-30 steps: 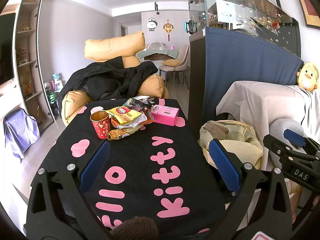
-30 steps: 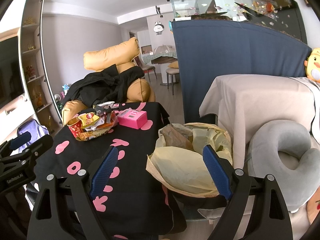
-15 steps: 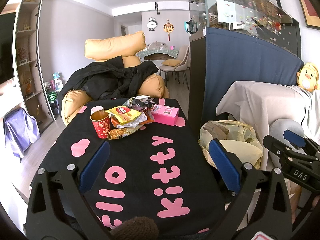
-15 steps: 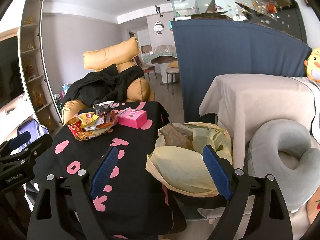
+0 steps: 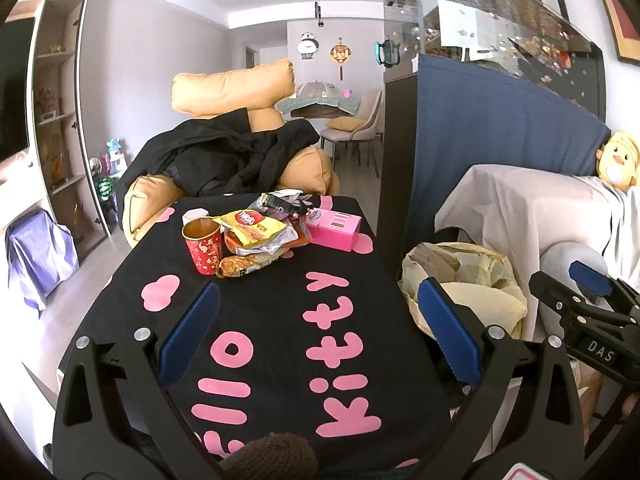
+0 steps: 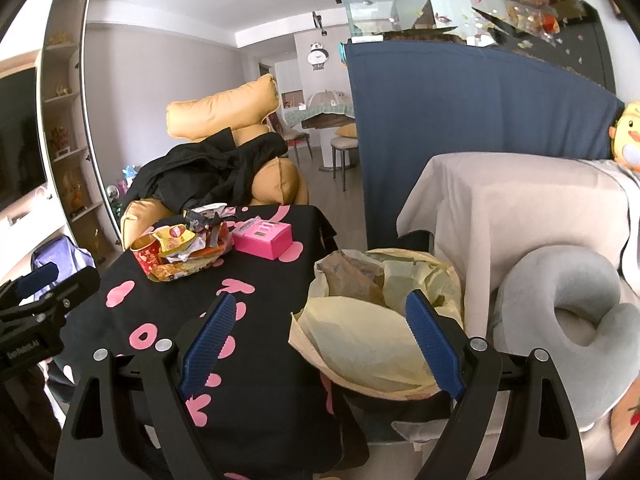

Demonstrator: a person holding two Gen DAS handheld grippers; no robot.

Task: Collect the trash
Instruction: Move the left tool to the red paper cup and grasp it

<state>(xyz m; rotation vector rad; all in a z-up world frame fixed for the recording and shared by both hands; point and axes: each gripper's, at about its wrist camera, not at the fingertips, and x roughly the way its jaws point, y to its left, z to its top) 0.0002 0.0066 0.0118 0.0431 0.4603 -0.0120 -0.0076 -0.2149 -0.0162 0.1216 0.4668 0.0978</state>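
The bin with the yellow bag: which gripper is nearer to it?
Right. The right gripper hangs open just over the yellow-lined bin; the left gripper is open over the black tablecloth, beside it.

tablecloth [image 5: 280, 320]: matt cloth | wrappers [image 5: 256, 228]: glossy plastic | bin bag [image 6: 360, 332]: crinkled plastic

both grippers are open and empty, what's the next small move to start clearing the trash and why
Probably ease the left gripper forward over the black tablecloth toward the wrapper pile beside the red paper cup. Both grippers are open and hold nothing, the trash sits at the table's far end, and the lined bin stands just ahead of the right gripper, ready for drops.
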